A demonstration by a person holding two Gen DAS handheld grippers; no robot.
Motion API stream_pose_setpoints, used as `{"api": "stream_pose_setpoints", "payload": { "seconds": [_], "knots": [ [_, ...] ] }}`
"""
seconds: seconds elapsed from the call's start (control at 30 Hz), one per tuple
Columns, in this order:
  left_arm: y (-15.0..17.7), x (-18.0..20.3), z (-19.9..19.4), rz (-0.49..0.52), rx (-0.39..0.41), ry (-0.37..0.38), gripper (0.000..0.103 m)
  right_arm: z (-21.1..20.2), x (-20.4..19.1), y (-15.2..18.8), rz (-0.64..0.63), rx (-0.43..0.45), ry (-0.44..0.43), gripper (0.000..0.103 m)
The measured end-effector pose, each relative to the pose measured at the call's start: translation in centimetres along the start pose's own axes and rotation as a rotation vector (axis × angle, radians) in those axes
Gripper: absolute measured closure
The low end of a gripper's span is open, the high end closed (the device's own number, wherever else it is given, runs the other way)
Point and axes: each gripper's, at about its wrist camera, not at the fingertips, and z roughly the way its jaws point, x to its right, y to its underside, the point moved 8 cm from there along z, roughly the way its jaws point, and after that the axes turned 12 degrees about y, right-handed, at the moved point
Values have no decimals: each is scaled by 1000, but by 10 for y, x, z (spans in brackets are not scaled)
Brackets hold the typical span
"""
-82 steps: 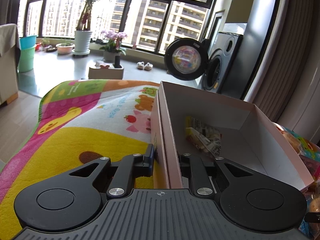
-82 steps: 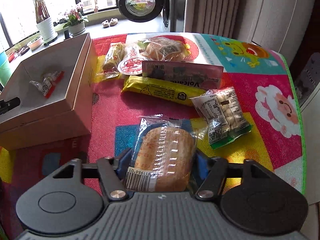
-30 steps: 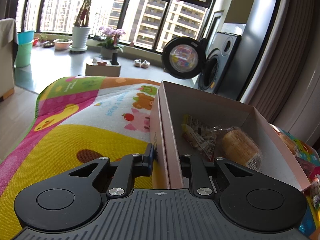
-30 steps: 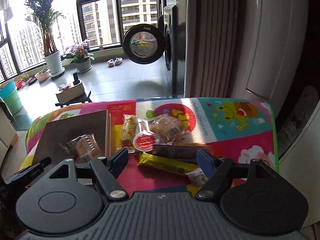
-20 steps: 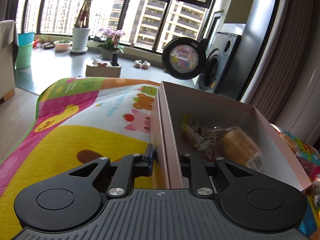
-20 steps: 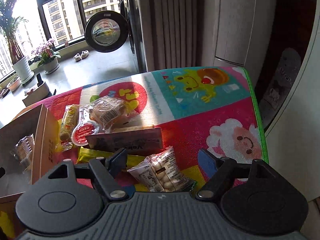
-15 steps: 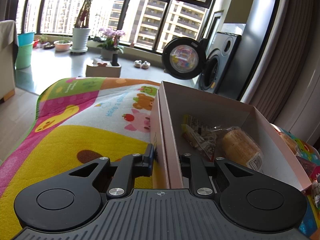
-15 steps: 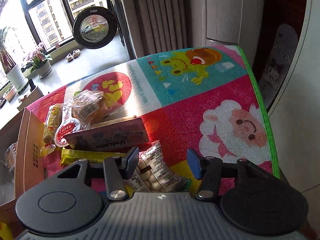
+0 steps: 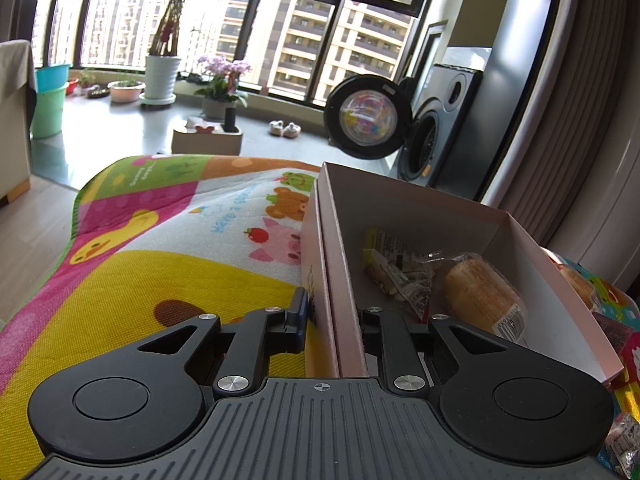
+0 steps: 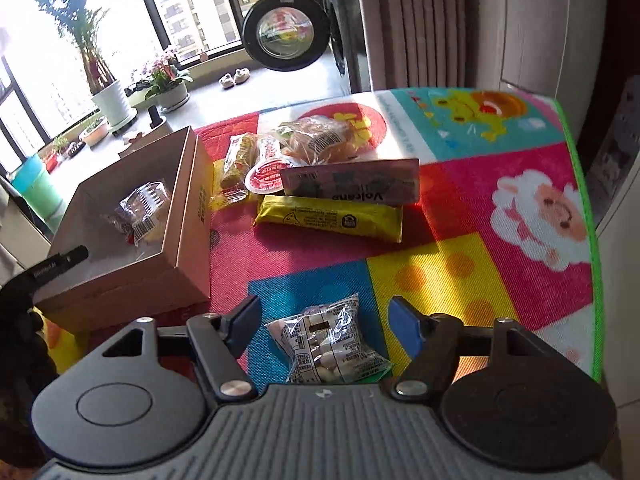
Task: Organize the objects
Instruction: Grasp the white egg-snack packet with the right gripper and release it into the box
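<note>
Lowered since earlier, right gripper (image 10: 324, 320) straddles nut packet (image 10: 328, 344), fingers spread; left gripper (image 9: 332, 312) clamps box (image 9: 340, 280) wall.

Brown box (image 10: 188, 248), yellow packet (image 10: 328, 218), bright cartoon-animal mat (image 10: 500, 184).

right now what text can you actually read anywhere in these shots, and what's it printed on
"Volcano", upside down, on the pink packet standing behind the yellow packet.
Yellow packet: print too small to read.
Clear snack bag between the right gripper's open jaws: label blurred.
Box side: orange marking unreadable.
Play mat: blue lettering unreadable.
</note>
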Motion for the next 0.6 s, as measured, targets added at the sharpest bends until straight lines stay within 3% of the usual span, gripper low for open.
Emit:
{"api": "stream_pose_setpoints", "payload": {
  "seconds": [0.37, 0.5, 0.6],
  "knots": [
    [0, 0, 0, 0, -1, 0, 84, 40, -15, 23, -94, -83, 31, 28],
    [0, 1, 0, 9, -3, -1, 84, 19, -24, 36, -148, -100, 18, 56],
    [2, 3, -1, 22, -6, -2, 84, -5, -35, 47, -216, -91, 30, 59]
  ]
}}
